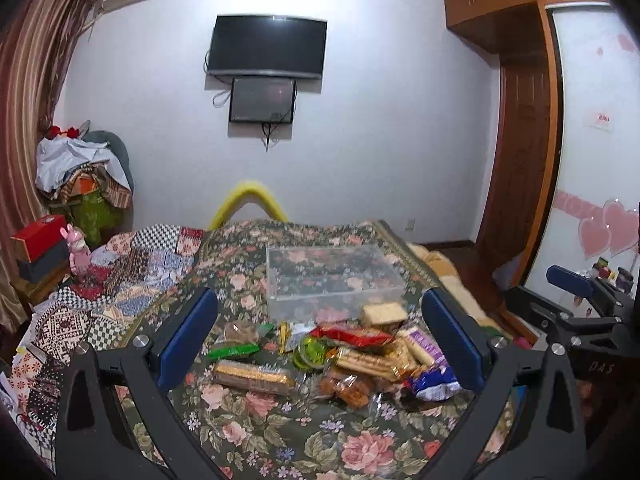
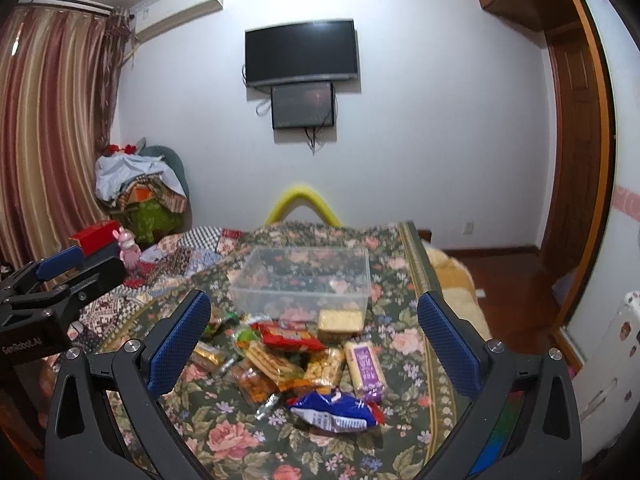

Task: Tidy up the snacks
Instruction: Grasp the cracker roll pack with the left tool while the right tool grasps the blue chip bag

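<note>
A heap of wrapped snacks (image 1: 344,356) (image 2: 304,360) lies on a floral-covered table (image 1: 280,440) (image 2: 224,440). In it are a red packet (image 2: 290,335), a blue-and-white bag (image 2: 334,412), a purple-labelled biscuit pack (image 2: 366,366) and a gold biscuit pack (image 1: 252,376). Behind the heap stands a clear plastic box (image 1: 332,276) (image 2: 300,280), open at the top, with nothing inside. My left gripper (image 1: 320,344) hovers open above the heap. My right gripper (image 2: 314,344) also hangs open over it. Neither holds anything.
A patchwork-covered surface (image 1: 120,272) with a pink toy rabbit (image 1: 78,250) and red box (image 1: 38,236) lies to the left. A yellow chair back (image 1: 250,200) rises behind the table. Wooden floor (image 2: 516,276) and wardrobe (image 2: 572,160) are at the right.
</note>
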A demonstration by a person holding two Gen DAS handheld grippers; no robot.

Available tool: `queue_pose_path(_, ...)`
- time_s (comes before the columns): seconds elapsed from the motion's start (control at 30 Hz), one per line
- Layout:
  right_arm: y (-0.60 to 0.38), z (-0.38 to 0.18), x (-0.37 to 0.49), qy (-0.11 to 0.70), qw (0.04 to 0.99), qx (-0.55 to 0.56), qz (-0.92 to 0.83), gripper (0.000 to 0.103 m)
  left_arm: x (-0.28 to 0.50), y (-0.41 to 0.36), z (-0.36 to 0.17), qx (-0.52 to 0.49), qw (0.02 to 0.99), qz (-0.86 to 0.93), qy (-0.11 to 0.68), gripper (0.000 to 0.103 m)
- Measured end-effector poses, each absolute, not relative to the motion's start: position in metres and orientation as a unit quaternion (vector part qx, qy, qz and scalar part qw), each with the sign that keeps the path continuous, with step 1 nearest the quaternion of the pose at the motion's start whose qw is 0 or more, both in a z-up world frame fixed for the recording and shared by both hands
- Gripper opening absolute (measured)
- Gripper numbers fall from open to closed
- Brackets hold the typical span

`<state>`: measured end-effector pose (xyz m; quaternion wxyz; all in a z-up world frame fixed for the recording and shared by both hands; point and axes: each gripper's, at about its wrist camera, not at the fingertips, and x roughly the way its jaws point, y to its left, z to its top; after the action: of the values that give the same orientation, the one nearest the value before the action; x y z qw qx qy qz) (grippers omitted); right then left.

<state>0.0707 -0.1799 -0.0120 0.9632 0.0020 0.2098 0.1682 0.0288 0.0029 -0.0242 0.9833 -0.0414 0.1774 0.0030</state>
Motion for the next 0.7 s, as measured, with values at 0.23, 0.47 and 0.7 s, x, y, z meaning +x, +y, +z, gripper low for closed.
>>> queue_pose_path(0.23,-0.195,-0.047,0.095,0.282,0.947,0.006,0.153,0.102,0.056,0.011,-0.059,-0.022,0.970,0.014,0.240,0.089)
queue_pose_path(0.47,-0.207,-0.082,0.113,0.356,0.922,0.021,0.149,0.095,0.083,0.023,-0.102,-0.023,0.951,0.007,0.309,0.084)
queue_pose_path(0.7,-0.204,-0.107,0.129,0.400,0.902,0.034,0.160,0.094,0.113,0.051,-0.141,-0.048,0.930,0.019,0.364,0.084)
